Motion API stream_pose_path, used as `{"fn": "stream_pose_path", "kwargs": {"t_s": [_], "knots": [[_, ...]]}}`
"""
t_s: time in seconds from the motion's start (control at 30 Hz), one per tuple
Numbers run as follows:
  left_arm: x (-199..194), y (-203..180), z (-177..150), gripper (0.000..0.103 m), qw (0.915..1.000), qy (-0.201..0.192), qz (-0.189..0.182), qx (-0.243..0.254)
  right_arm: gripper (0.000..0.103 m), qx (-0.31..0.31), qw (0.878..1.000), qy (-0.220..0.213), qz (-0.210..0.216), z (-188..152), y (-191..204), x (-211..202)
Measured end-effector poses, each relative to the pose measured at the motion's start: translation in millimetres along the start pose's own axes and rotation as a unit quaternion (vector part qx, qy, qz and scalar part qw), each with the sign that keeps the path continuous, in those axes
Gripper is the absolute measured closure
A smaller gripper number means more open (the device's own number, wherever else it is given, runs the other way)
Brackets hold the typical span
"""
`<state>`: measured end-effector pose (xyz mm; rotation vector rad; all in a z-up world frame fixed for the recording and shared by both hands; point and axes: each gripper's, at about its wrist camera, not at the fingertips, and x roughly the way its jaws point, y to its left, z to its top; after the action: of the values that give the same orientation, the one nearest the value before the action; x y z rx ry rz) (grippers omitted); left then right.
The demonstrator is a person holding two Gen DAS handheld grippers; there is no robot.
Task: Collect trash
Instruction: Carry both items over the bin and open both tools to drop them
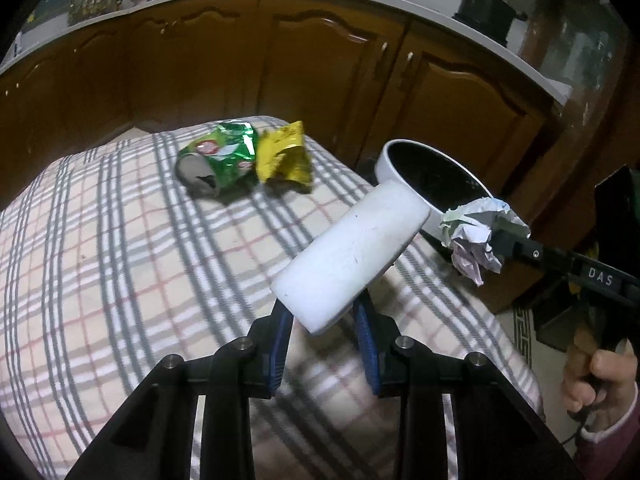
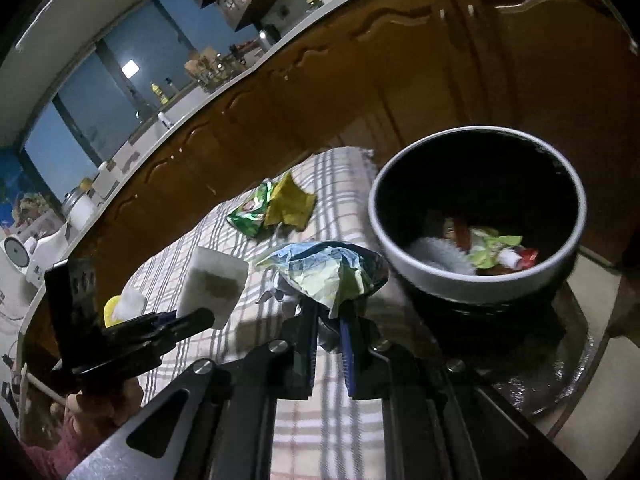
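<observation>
My left gripper [image 1: 324, 318] is shut on a white foam block [image 1: 352, 252], held tilted above the plaid tablecloth [image 1: 120, 260]. To its right, my right gripper [image 1: 504, 242] is shut on a crumpled paper ball [image 1: 472, 236], close to the white-rimmed bin [image 1: 390, 160]. In the right wrist view the right gripper [image 2: 328, 320] pinches the crumpled paper [image 2: 324, 272] just left of the bin [image 2: 472, 288], which holds several scraps [image 2: 492, 252]. The left gripper [image 2: 192, 320] carries the foam block [image 2: 212, 284] at the left. A green wrapper [image 1: 224, 160] and a yellow wrapper [image 1: 284, 156] lie together on the cloth.
Brown wooden cabinets [image 1: 320, 72] under a white counter [image 1: 440, 20] run behind the table. A dark pot [image 1: 486, 10] stands on the counter. The bin sits beyond the cloth's right edge on a shiny round surface [image 2: 560, 380]. A yellow-and-white scrap [image 2: 120, 308] lies behind the left gripper.
</observation>
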<state>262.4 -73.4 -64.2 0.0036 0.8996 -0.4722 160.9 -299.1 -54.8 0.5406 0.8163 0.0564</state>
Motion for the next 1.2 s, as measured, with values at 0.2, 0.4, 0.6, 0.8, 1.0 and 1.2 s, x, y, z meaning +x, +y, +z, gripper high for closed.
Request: {"fn": "stream_pose_path", "kwargs": {"t_s": [0.2, 0.4, 0.6, 0.8, 1.0, 1.2], "knots": [[1, -13, 2, 0.074, 0.9999, 0.007, -0.003, 0.011, 0.093, 0.013, 1.0, -0.012, -0.007, 0, -18, -13], [10, -32, 9, 0.073, 0.9997, 0.007, -0.004, 0.023, 0.093, 0.023, 0.999, -0.022, -0.015, 2, -35, -21], [22, -49, 20, 0.073, 0.9994, 0.009, -0.005, 0.034, 0.093, 0.036, 0.998, -0.034, -0.03, 11, -53, -28], [31, -64, 39, 0.073, 0.9988, 0.007, -0.003, 0.048, 0.093, 0.042, 0.997, -0.046, -0.042, 18, -65, -34], [49, -82, 69, 0.073, 0.9974, 0.019, -0.003, 0.069, 0.093, 0.046, 0.996, -0.047, -0.055, 34, -81, -34], [83, -99, 99, 0.073, 0.9959, 0.047, -0.01, 0.076, 0.093, 0.062, 0.995, -0.033, -0.065, 54, -100, -25]]}}
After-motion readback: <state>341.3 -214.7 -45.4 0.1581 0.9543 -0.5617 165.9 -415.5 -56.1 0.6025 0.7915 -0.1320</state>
